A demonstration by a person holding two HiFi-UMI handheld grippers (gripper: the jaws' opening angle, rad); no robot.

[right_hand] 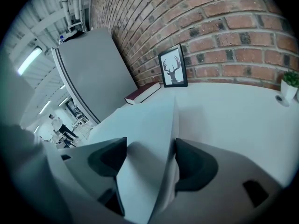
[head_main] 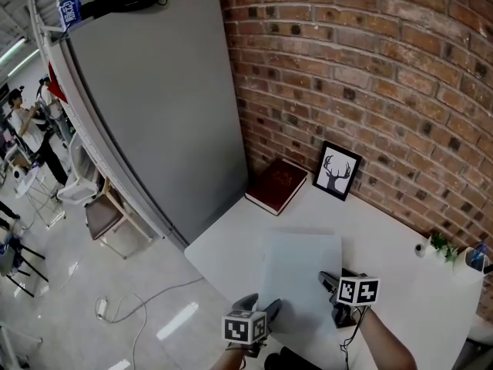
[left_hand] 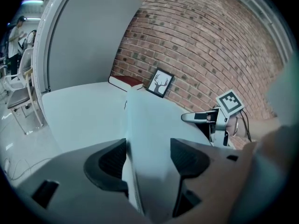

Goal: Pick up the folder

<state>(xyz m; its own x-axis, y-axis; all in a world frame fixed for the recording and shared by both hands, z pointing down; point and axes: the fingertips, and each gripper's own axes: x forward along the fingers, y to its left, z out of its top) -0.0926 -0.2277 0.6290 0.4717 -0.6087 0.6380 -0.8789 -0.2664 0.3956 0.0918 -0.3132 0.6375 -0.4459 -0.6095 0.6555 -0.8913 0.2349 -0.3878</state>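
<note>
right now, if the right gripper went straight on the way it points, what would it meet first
The folder: it already lies between the open jaws of the right gripper, so going on meets it at once; depth beyond is unclear.

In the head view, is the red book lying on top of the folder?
No, the red book lies on the table, clear of the folder.

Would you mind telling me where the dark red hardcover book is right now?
In the head view, the dark red hardcover book lies flat at the white table's far left corner, between the grey panel and the black-framed deer picture.
</note>
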